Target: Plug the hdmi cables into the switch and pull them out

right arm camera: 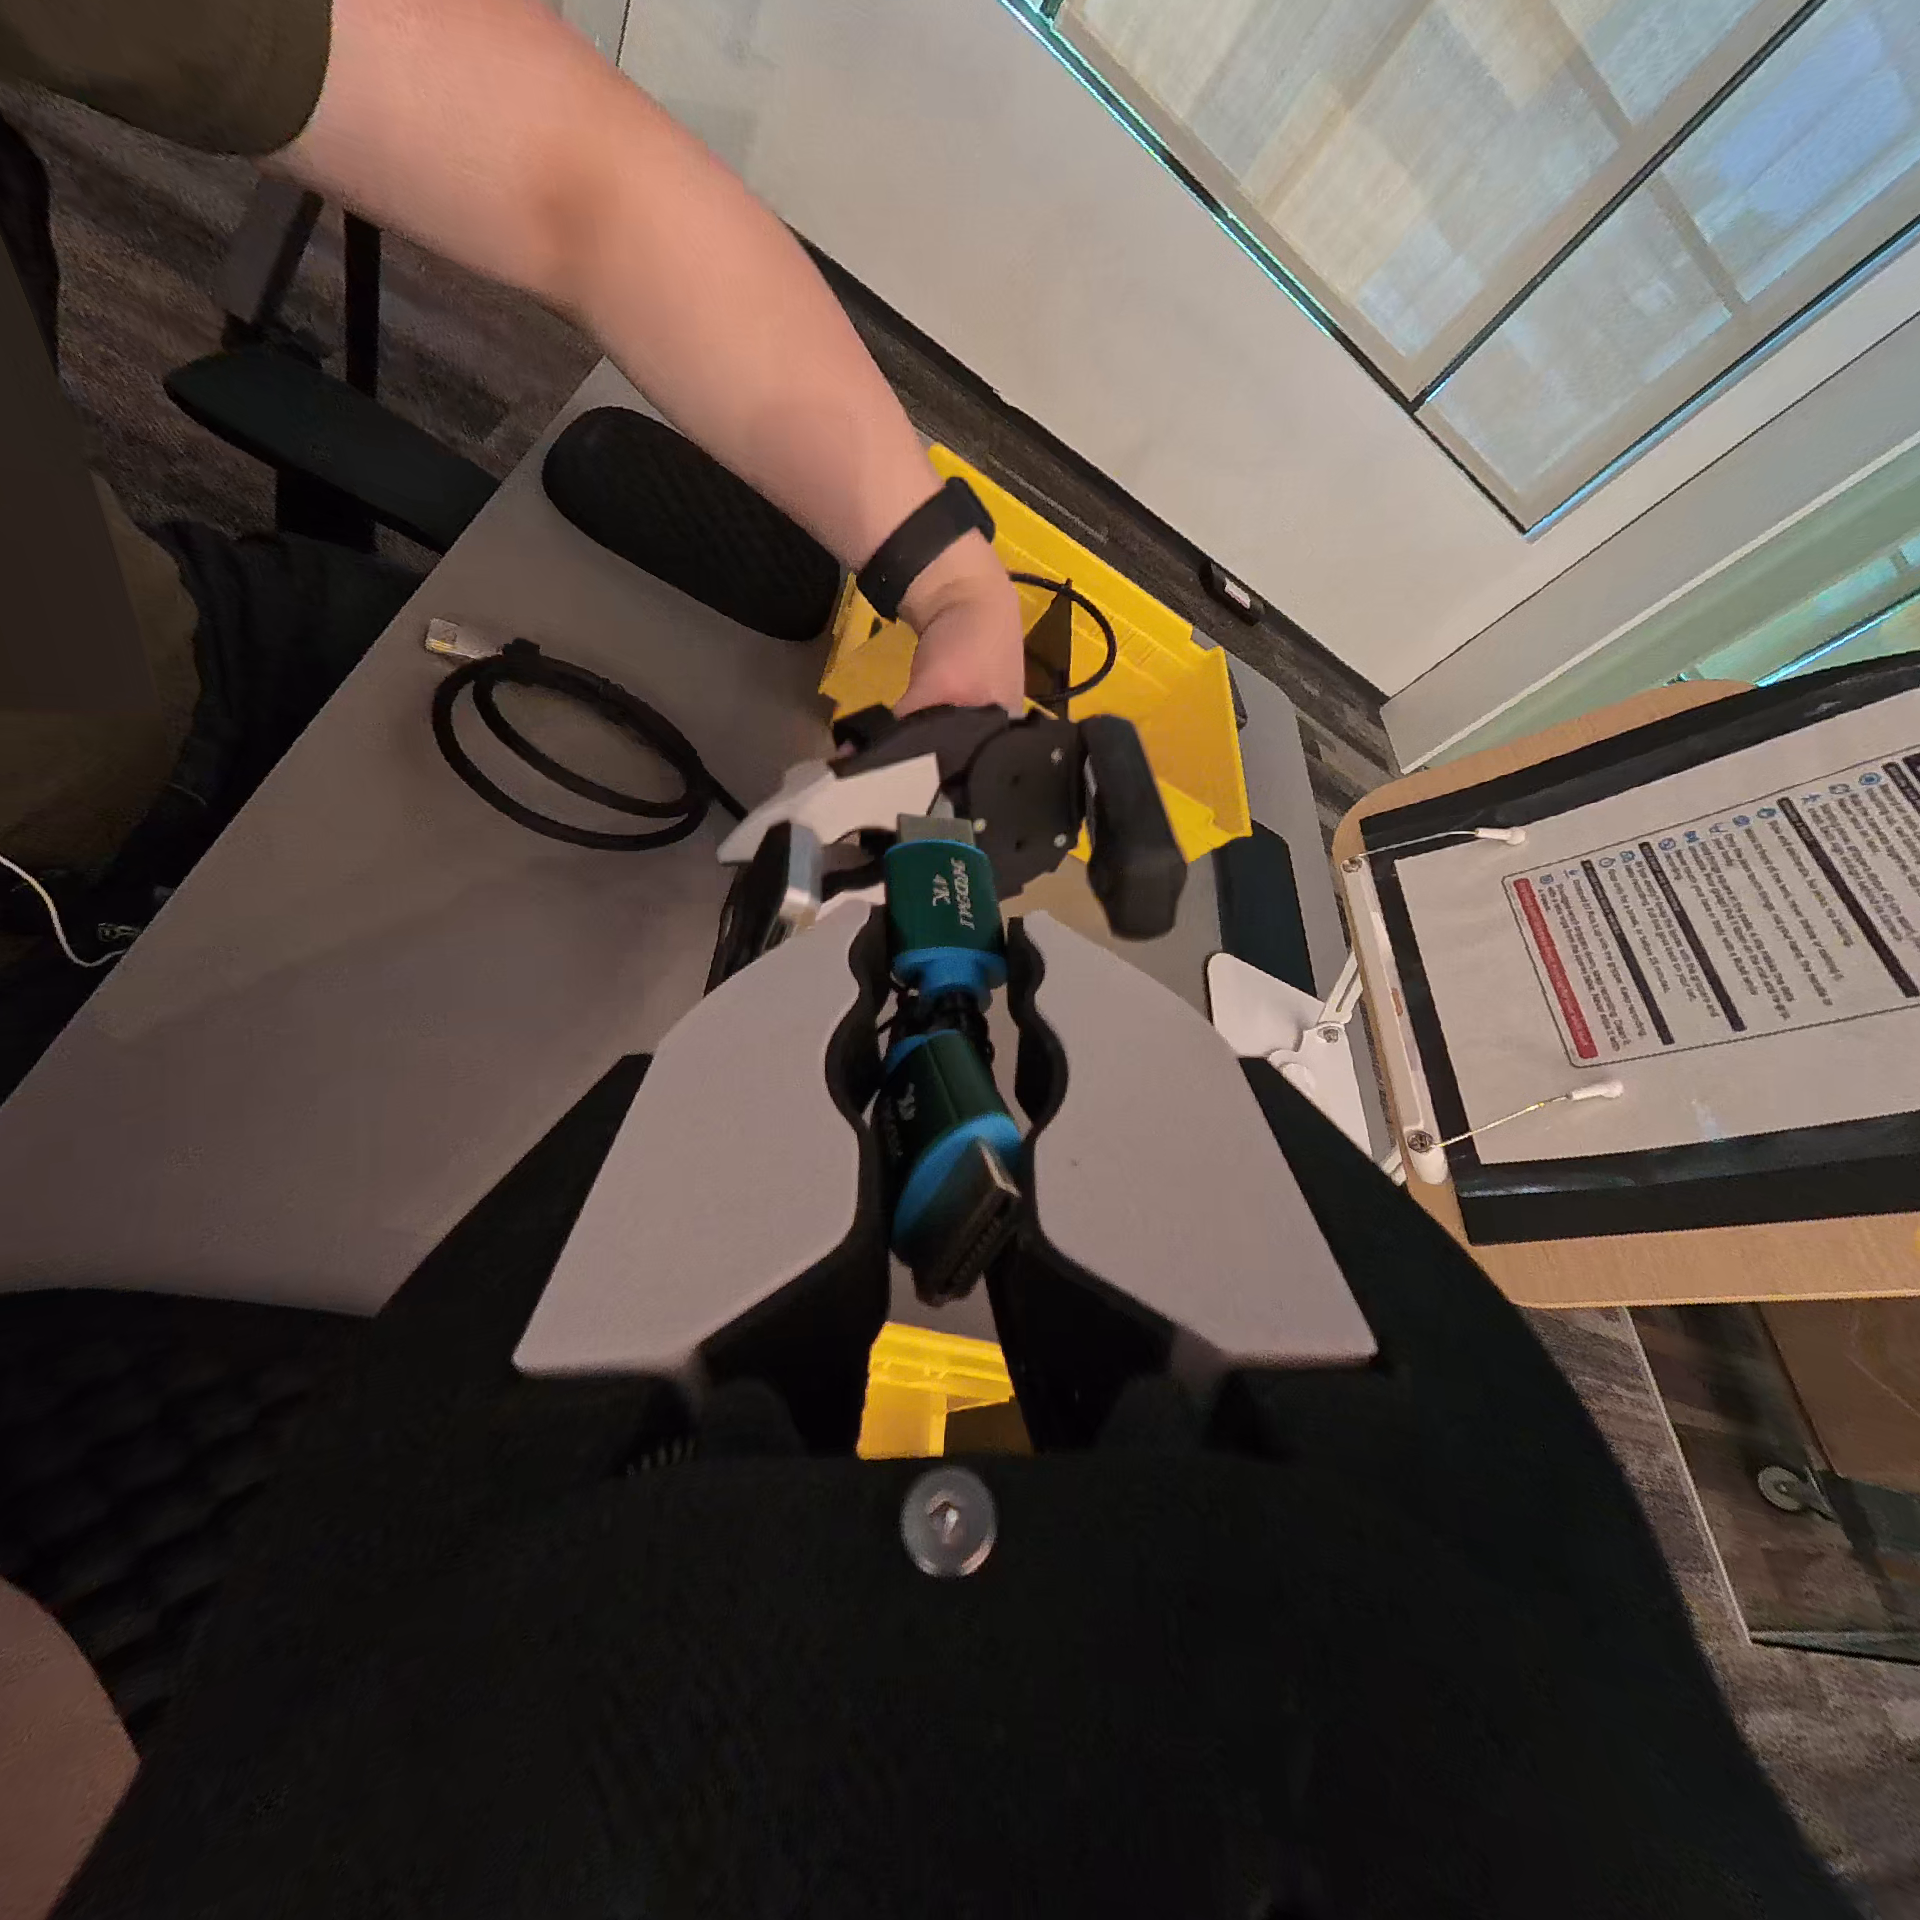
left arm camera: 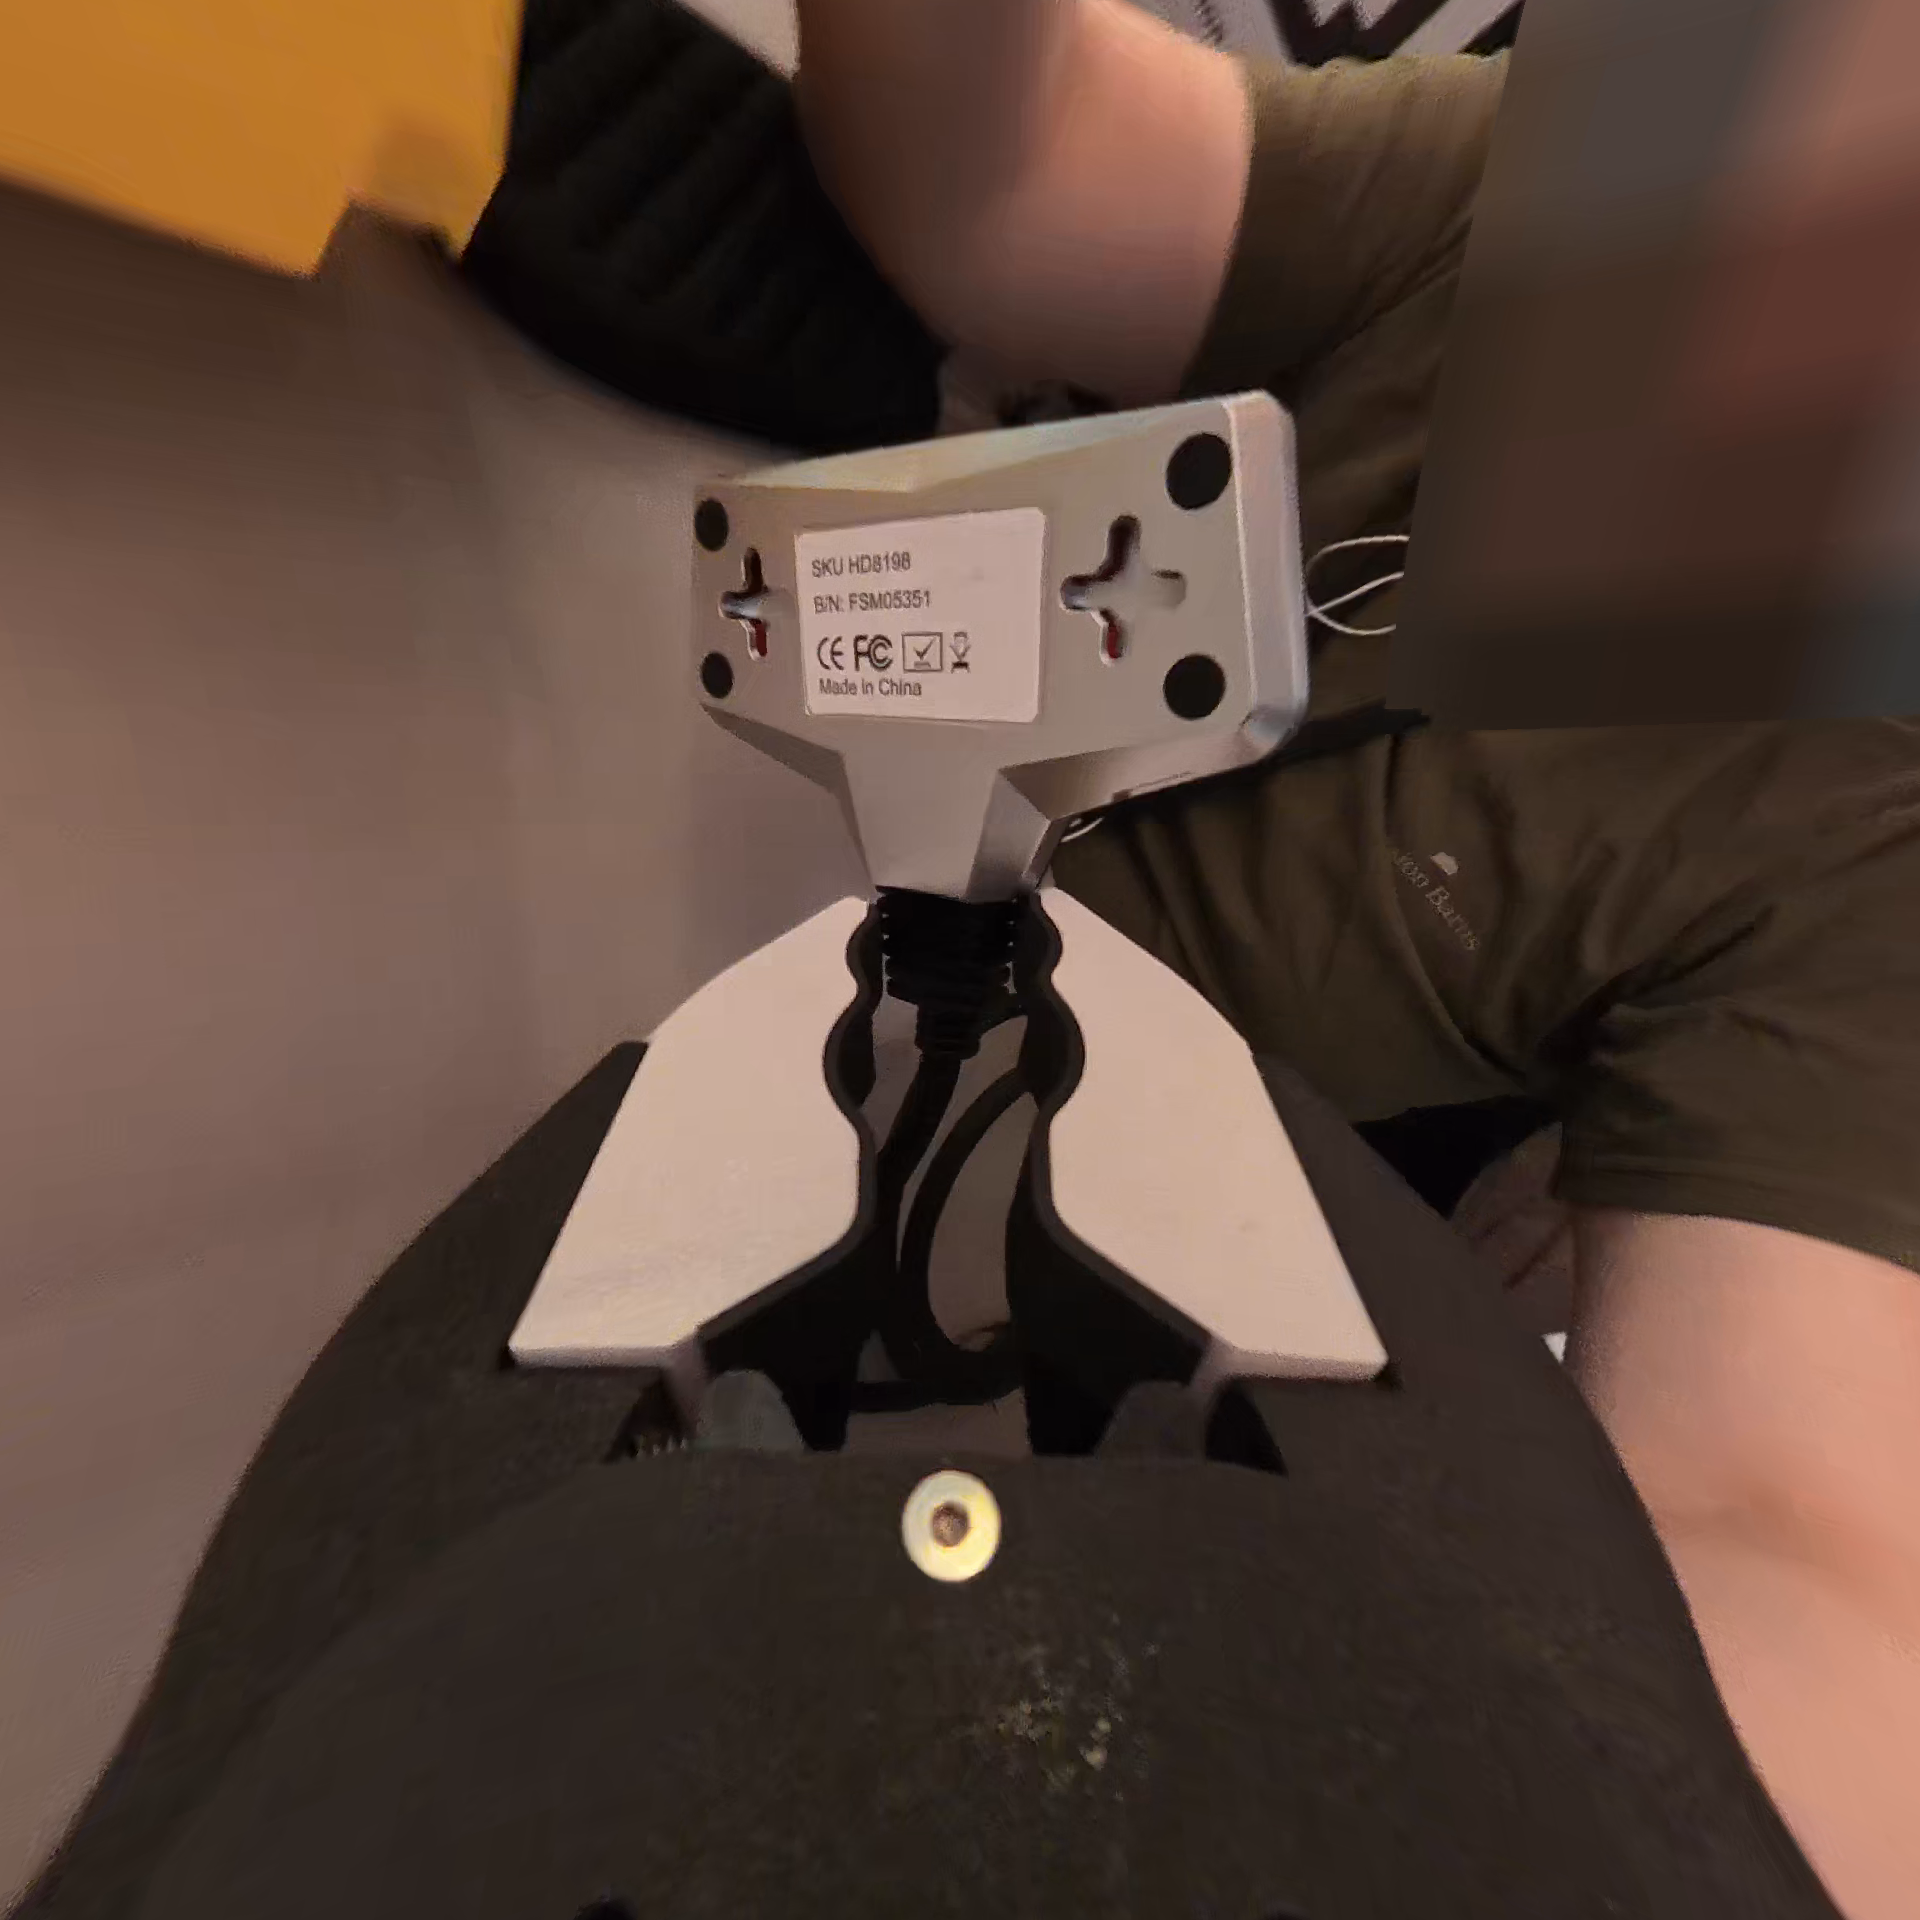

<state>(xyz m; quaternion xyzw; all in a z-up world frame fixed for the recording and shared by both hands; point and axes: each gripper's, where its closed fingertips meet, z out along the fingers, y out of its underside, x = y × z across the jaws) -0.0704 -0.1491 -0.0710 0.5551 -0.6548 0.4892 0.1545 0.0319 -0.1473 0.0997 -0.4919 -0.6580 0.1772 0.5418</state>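
Note:
My left gripper is shut on the black ribbed cable collar of the silver HDMI switch. It holds the switch up with its labelled underside facing the camera. My right gripper is shut on a green and blue HDMI plug. The plug's metal tip points at the left gripper and at the switch, which shows edge-on just left of the tip. A second green and blue plug of the same cable hangs between the right fingers, nearer the camera.
A grey table carries a coiled black cable, a black oblong pad and a yellow bin. A board with a printed sheet stands at the right. The person's arm reaches across the table. About 20 cm separates my left fingertips from my right.

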